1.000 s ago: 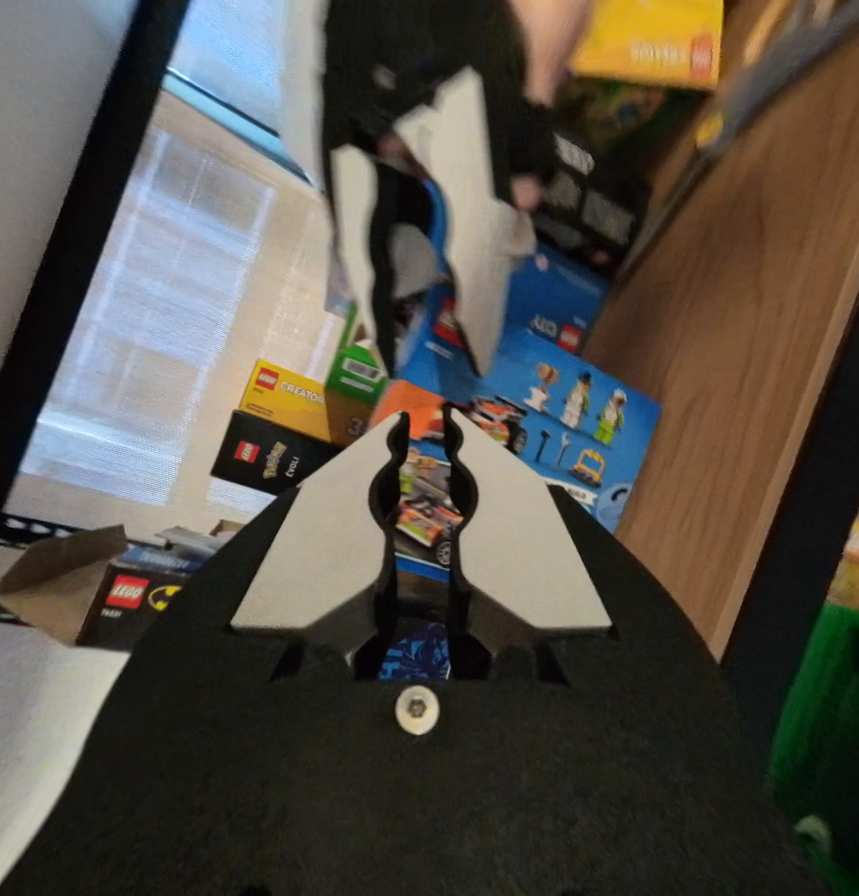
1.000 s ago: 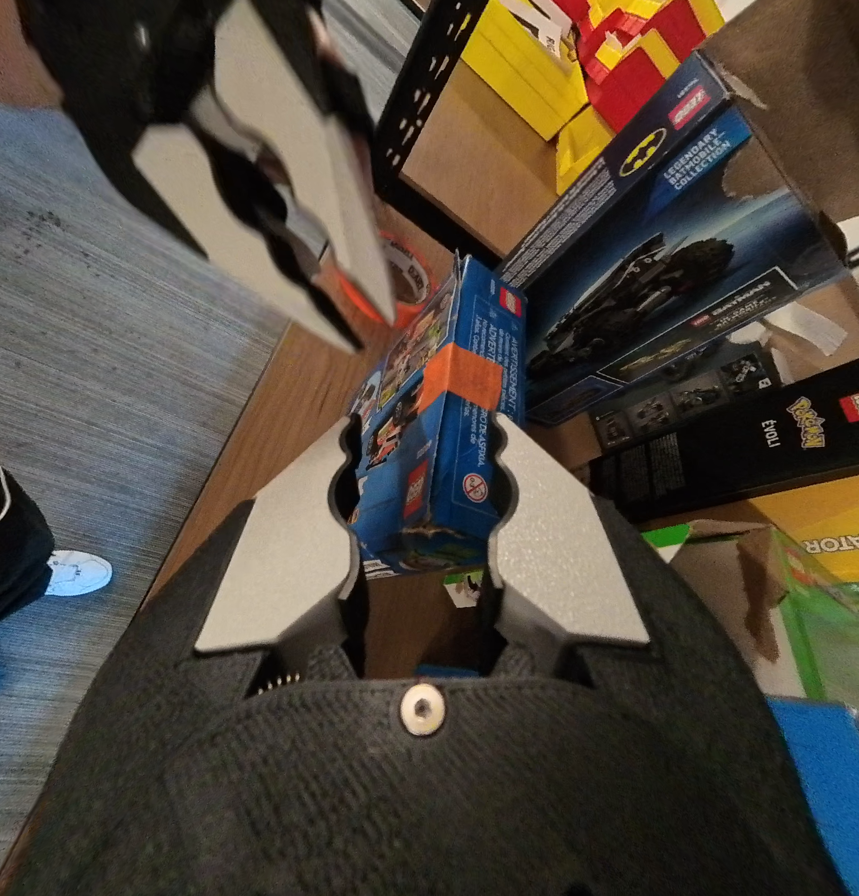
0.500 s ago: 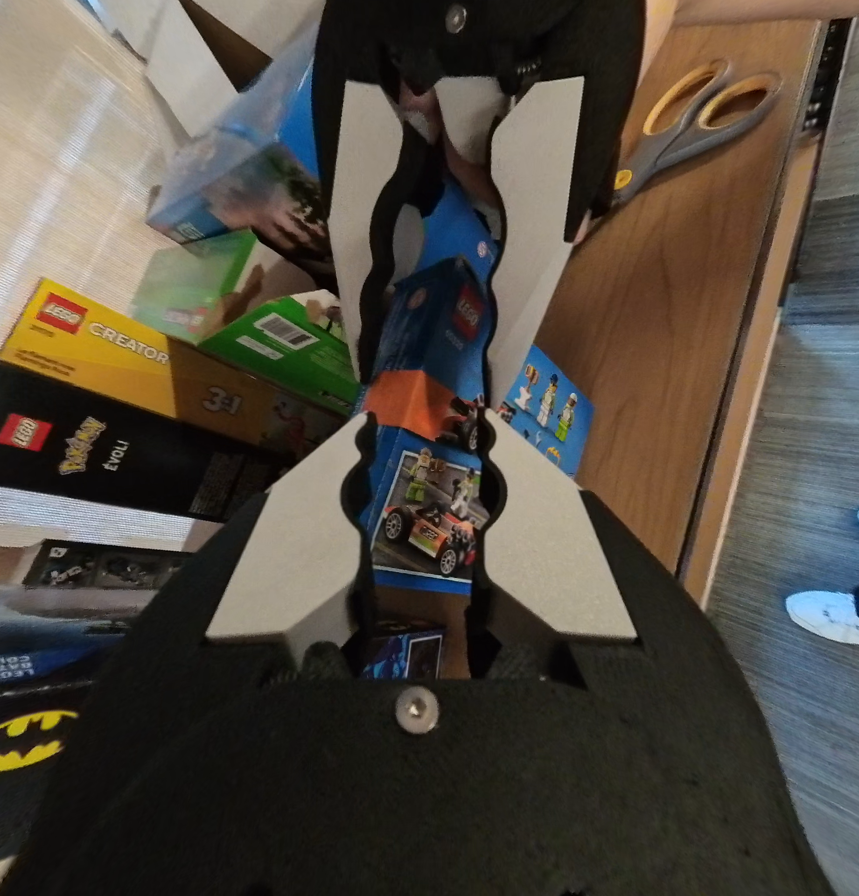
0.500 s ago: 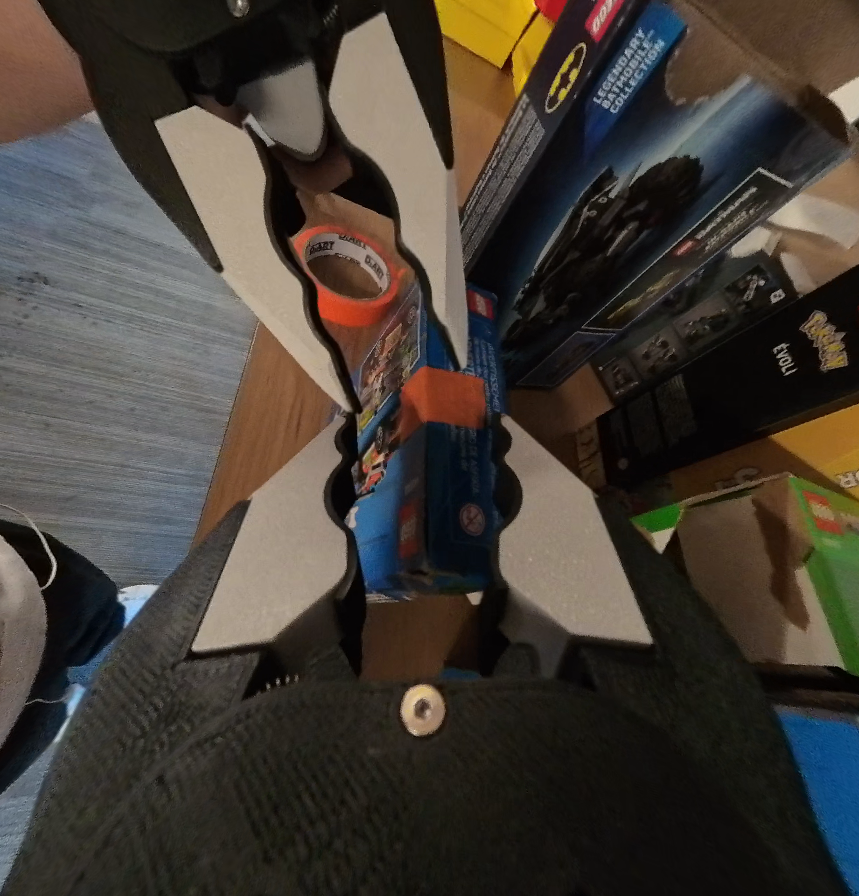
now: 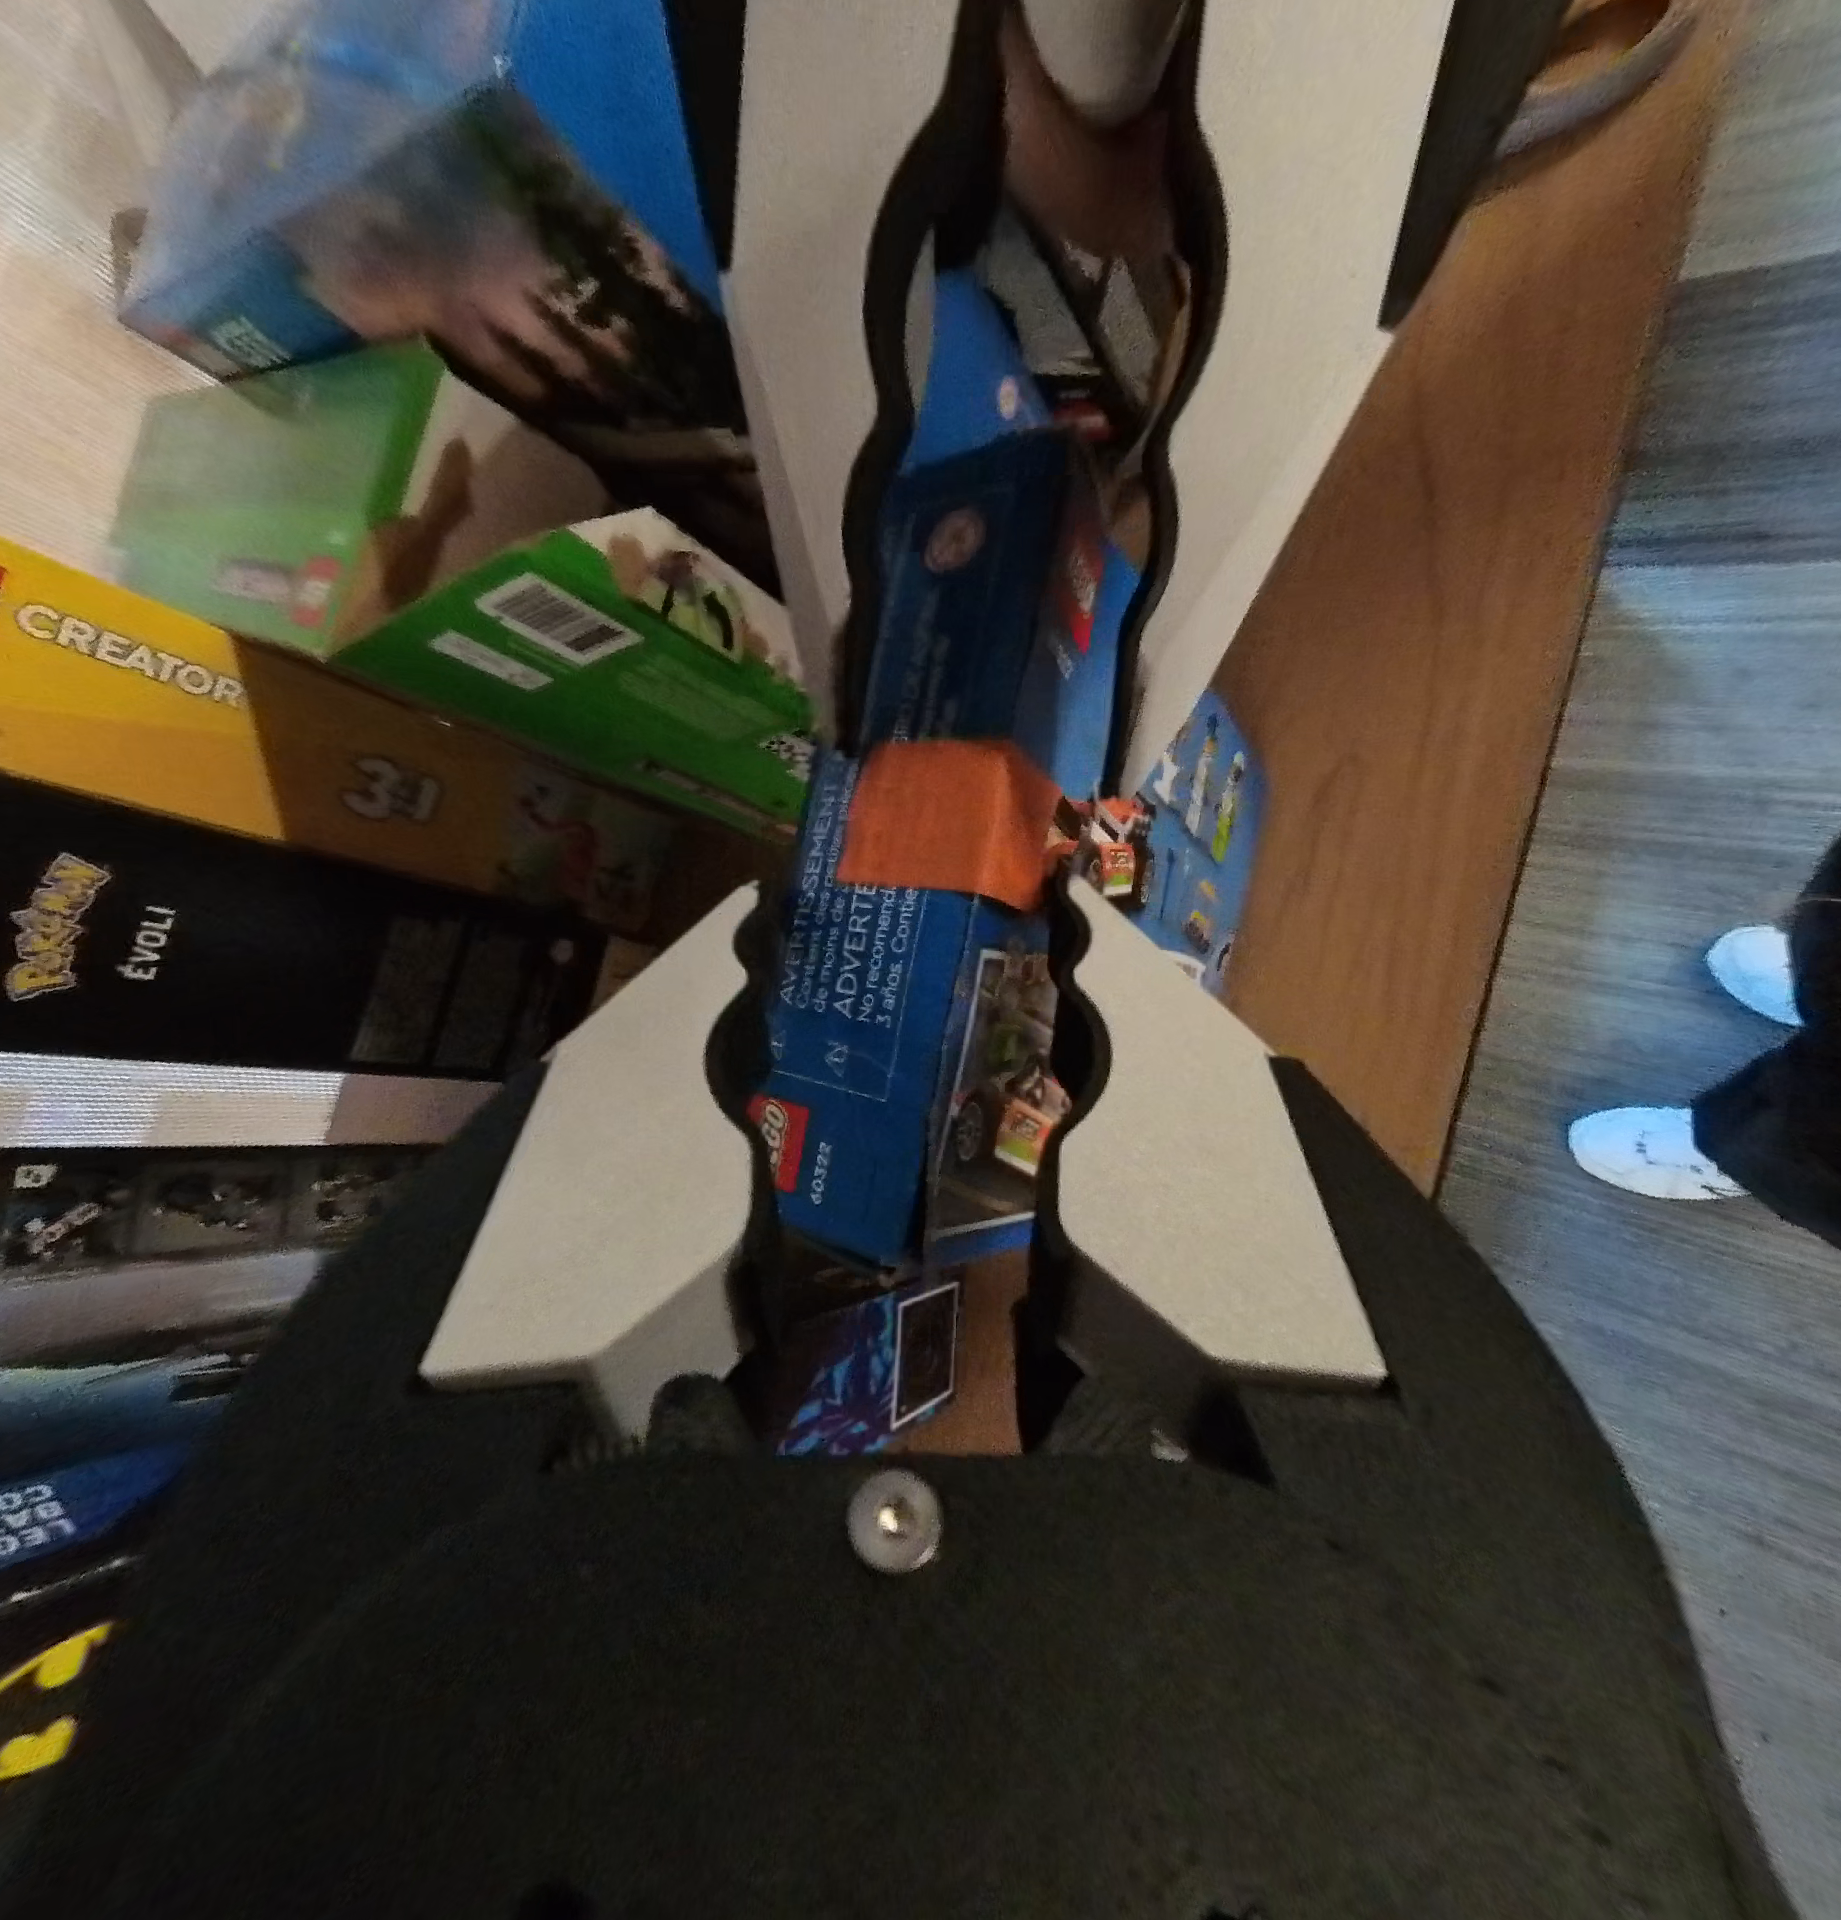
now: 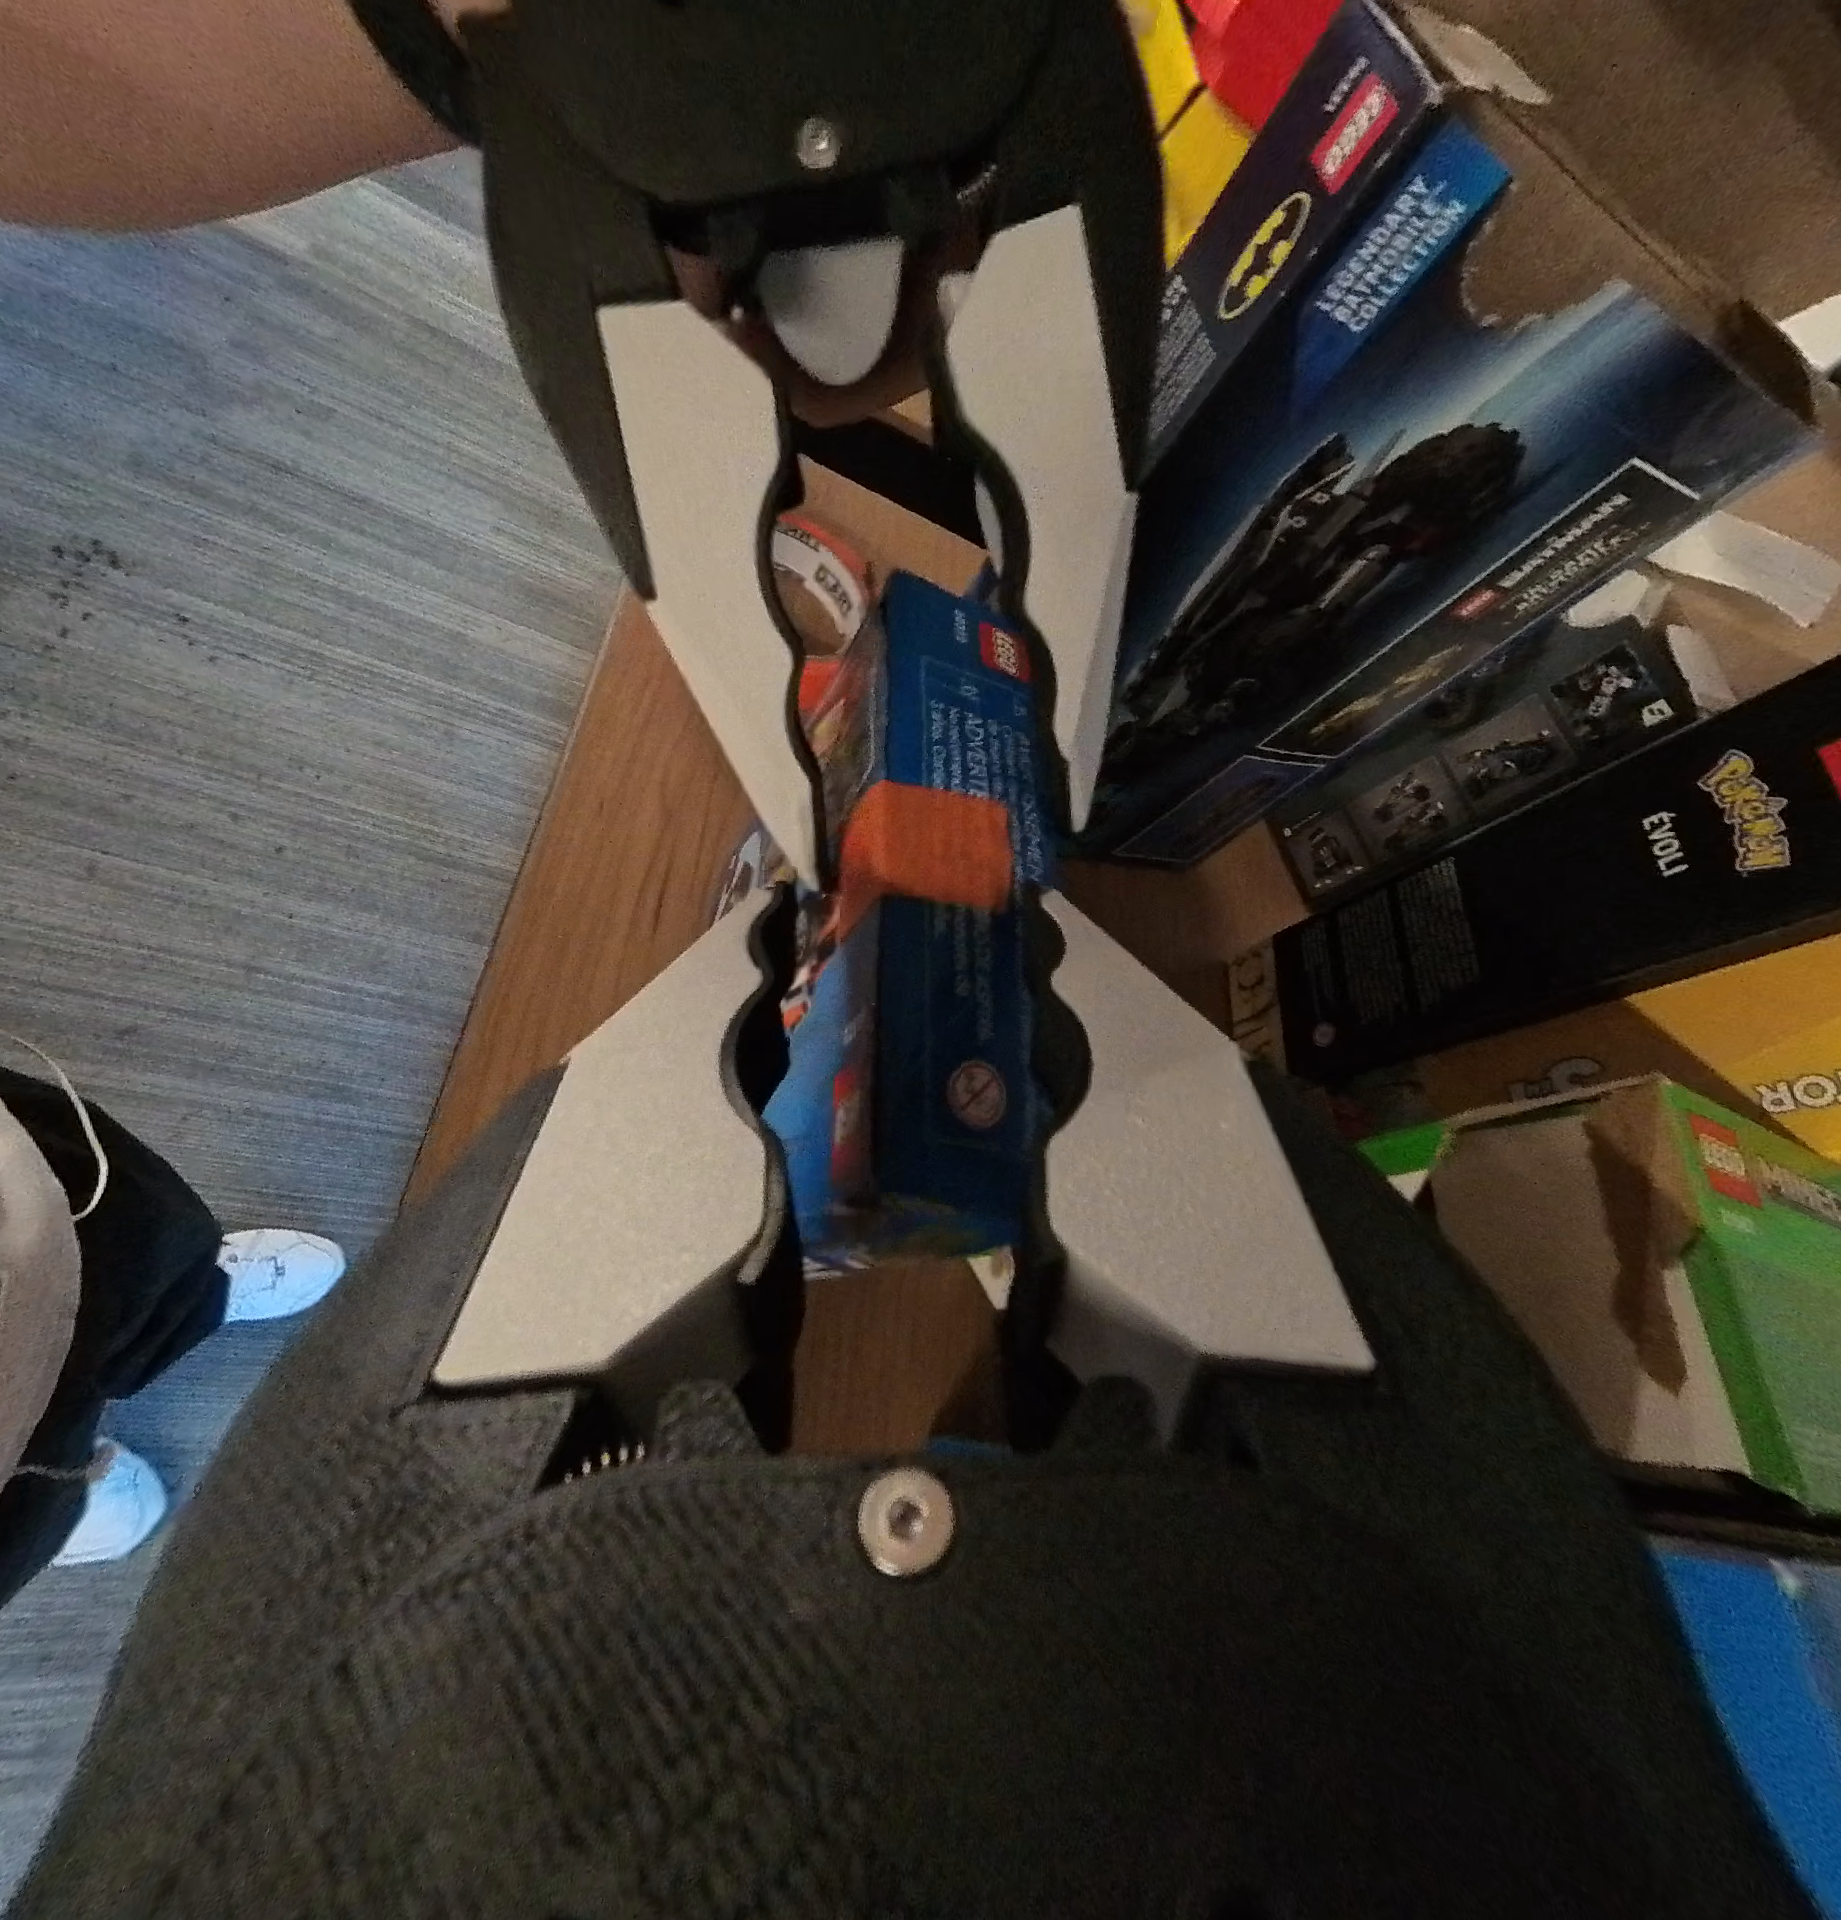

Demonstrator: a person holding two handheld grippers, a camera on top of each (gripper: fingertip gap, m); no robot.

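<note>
A small blue toy box with an orange tape patch over its edge lies between both grippers. My right gripper is shut on one end of the box. My left gripper is open, and its jaws straddle the other end with slim gaps at the sides. The two grippers face each other tip to tip, and the tape patch sits where the tips meet. In the left wrist view the right gripper comes in from the top. In the right wrist view the left gripper does the same.
The wooden table has its edge on the floor side. Stacked toy boxes crowd the other side: yellow, black, green, a dark car box. An orange tape roll and a flat blue box lie beyond. A person's white shoes are on the floor.
My left gripper swung round from facing away, opened wider and moved in over the free end of the blue box. My right gripper kept hold of the box.
</note>
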